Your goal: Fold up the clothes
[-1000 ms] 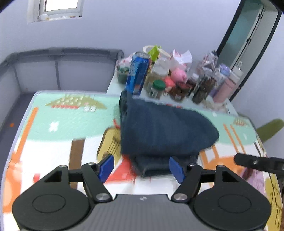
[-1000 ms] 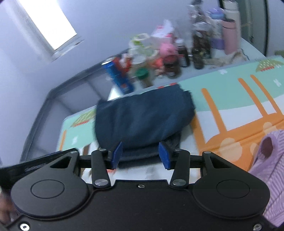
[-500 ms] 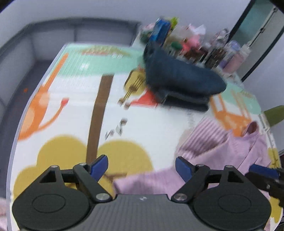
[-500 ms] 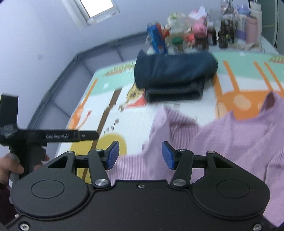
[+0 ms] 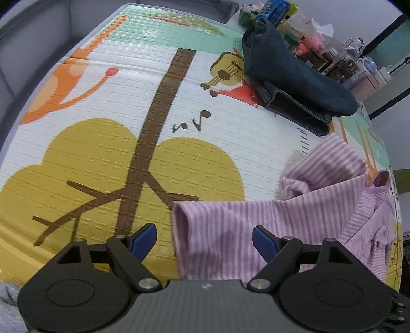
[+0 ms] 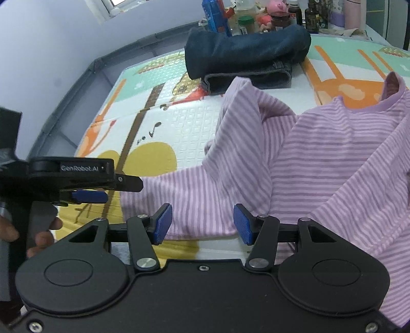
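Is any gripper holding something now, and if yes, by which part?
Nothing is held. The left gripper and right gripper are both open, hovering over the striped purple shirt's near edge.

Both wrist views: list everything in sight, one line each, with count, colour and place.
Striped top: one, lilac and white, crumpled on the mat's near right part.
Folded clothes: one stack, dark blue, at the mat's far edge.
Play mat: one, white with yellow tree, orange and green pictures, under everything.
Bottles and jars: many, mixed colours, crowded behind the folded clothes.
Blue can: one, at the left end of that clutter.
Padded rail: grey, along the mat's left side.
Left tongs: open, over the top's sleeve end.
Right tongs: open, over the top's hem.
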A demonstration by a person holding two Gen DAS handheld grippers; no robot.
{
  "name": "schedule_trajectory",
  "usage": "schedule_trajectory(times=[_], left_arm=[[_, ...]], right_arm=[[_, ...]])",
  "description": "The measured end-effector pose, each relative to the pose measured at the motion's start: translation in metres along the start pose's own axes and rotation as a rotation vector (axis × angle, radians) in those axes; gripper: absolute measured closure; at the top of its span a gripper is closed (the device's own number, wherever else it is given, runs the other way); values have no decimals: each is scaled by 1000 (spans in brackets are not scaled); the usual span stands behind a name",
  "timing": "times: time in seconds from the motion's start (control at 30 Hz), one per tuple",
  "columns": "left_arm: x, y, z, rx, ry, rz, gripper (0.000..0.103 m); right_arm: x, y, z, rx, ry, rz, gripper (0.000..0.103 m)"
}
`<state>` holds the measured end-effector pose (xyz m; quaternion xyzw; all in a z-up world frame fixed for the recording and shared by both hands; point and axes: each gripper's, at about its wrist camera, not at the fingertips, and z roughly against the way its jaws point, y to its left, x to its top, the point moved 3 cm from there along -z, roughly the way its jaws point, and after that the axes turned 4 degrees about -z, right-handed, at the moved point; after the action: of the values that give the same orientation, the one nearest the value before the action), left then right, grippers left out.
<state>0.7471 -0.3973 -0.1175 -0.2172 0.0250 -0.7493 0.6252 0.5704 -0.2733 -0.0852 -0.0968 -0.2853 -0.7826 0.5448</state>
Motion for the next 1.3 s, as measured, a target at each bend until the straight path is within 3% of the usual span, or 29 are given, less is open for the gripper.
schedule_trajectory(times=[0.3, 0.47, 0.57, 0.63, 0.8, 0.93, 1.03, 1.3], left_arm=[[1, -4, -16, -28, 22, 20, 24], [3, -8, -24, -47, 29, 18, 31], [3, -9, -27, -47, 35, 15, 40], [4, -9, -28, -47, 37, 17, 57], [6, -6, -31, -42, 47, 29, 86], [6, -2, -31, -40, 50, 40, 94], [7, -1, -28, -37, 42, 37, 96], [15, 12, -8, -27, -7, 57, 98]], right_arm=[[-8, 5, -33, -33, 30, -17, 52], [-12, 9, -44, -47, 35, -9, 52], [-14, 10, -49, -42, 39, -13, 52], [-15, 11, -52, -46, 43, -13, 52], [-17, 12, -56, -36, 45, -1, 53], [-18, 14, -59, -45, 54, 26, 68], [-18, 14, -62, -29, 76, 30, 89], [-13, 15, -66, 29, 104, -41, 97]])
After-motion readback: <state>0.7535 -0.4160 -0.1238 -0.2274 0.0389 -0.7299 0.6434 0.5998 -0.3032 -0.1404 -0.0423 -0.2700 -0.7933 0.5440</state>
